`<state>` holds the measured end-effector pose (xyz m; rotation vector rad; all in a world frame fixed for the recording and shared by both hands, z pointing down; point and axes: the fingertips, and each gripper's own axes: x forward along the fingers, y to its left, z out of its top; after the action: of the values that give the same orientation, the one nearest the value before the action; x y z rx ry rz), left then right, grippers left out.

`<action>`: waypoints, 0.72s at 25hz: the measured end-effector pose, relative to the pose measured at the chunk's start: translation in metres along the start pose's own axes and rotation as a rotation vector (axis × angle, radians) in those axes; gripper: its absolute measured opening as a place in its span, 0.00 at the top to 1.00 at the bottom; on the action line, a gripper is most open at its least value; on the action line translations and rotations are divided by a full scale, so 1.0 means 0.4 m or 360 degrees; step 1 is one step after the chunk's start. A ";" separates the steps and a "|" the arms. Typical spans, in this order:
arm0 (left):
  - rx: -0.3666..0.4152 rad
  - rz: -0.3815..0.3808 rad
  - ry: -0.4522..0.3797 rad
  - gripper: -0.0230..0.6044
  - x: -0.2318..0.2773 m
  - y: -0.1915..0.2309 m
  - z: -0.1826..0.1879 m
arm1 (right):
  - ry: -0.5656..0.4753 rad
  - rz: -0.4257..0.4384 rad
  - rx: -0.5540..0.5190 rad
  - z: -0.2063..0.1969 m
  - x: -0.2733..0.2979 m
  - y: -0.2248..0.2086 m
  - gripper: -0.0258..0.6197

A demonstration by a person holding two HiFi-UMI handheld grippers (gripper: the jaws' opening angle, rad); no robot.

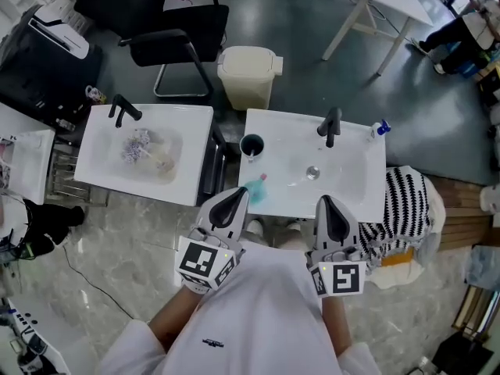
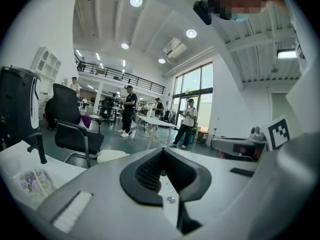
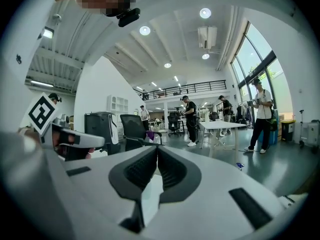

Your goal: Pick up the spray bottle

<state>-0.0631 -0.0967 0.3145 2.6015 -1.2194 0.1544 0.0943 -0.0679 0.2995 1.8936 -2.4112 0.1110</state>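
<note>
White sinks, two of them side by side under the head camera. The left sink [image 1: 94, 162] has its black left tap [image 1: 121, 110] at the back, and lying in the bowl is a crumpled wad [image 1: 141, 148] of purple-and-white wrapping. The right sink [image 1: 367, 187] has the black right tap [image 1: 330, 125] at the back and a metal drain [image 1: 312, 173] in the middle of its bowl.

At that sink's back left corner a dark cup [image 1: 251, 145] stands upright on the rim; what's in it can't be made out. And there's the spray bottle [image 1: 256, 191]: teal, pink at its top end, lying on the front left edge of the right sink. It sits just beside the tip of the left hand-held gripper [image 1: 237, 197], which hides part of it, and I can't tell whether the two touch.

Over at the back right corner sits a small blue-capped bottle [image 1: 380, 129]. A cream bin [image 1: 248, 75] with its lid down stands on the floor behind the gap between the sinks. A striped cloth [image 1: 408, 201] hangs off the right sink's side.

The left hand-held gripper's own view shows its jaws pressed together and empty. The right hand-held gripper [image 1: 328, 205] is over the front edge of the right sink, jaws also together with nothing in them, and apart from the spray bottle
</note>
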 end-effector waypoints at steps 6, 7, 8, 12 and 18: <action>0.0012 -0.0011 0.0022 0.96 0.015 0.014 -0.016 | -0.0008 -0.0013 -0.0001 -0.007 0.020 -0.011 0.95; 0.0014 -0.0006 0.0027 0.96 0.016 0.017 -0.020 | -0.0005 -0.0016 0.0005 -0.010 0.021 -0.012 0.95; 0.0018 -0.0001 0.0034 0.96 0.016 0.019 -0.023 | -0.0003 -0.0016 0.0011 -0.011 0.020 -0.011 0.95; 0.0050 0.0023 0.0059 0.96 0.022 0.026 -0.034 | -0.0002 0.0006 0.0011 -0.012 0.025 -0.007 0.95; 0.0068 0.0068 0.0085 0.96 0.033 0.033 -0.062 | 0.0016 0.0039 0.0014 -0.030 0.041 -0.019 0.95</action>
<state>-0.0643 -0.1077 0.3437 2.5909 -1.2672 0.2594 0.0978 -0.0843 0.3132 1.8630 -2.4318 0.1329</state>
